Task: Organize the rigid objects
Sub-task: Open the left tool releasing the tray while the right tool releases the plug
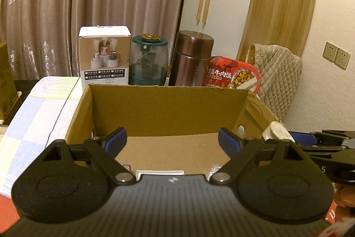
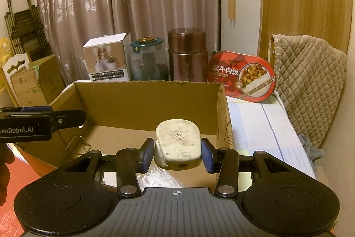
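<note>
Right now my right hand-held gripper (image 2: 177, 154) pinches the white fused plug (image 2: 177, 143) above the cardboard box (image 2: 146, 101), toward its right wall; my left hand-held gripper (image 1: 172, 141) hangs spread and empty over the box's left side. Released carelessly, the plug could clip that wall and tumble onto the checked bed sheet (image 2: 261, 126). Behind the box's far wall stand a carton, jar, flask and meal tub before curtains.

Black tools (image 2: 177, 153), blue pads (image 1: 228, 142), silver rivets.
</note>
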`<state>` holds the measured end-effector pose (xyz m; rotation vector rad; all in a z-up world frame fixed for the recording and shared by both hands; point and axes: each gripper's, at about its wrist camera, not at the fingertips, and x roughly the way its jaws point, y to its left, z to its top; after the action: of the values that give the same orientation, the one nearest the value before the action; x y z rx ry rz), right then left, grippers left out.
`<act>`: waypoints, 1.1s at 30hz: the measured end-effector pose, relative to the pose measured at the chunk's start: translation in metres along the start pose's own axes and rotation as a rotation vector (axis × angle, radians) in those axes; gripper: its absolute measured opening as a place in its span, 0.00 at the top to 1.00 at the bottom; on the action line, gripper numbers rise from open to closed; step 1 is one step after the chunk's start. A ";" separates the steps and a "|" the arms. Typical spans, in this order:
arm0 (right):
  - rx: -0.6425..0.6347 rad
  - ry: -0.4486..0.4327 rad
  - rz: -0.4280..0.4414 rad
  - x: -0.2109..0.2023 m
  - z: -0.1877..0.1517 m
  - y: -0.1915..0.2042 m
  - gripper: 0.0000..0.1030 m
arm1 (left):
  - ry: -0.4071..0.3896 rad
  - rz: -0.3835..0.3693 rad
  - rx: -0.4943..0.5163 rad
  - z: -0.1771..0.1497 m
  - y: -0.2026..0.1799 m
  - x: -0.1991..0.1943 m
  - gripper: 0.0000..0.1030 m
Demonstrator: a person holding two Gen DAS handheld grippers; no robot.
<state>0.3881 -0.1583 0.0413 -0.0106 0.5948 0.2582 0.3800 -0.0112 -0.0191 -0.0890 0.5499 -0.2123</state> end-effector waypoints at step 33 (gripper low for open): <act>0.009 -0.059 -0.010 -0.013 0.009 -0.011 0.49 | 0.009 0.003 0.001 -0.002 -0.002 -0.001 0.16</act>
<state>0.3855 -0.1708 0.0556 0.0027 0.5373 0.2454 0.3779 -0.0133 -0.0199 -0.0864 0.5589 -0.2099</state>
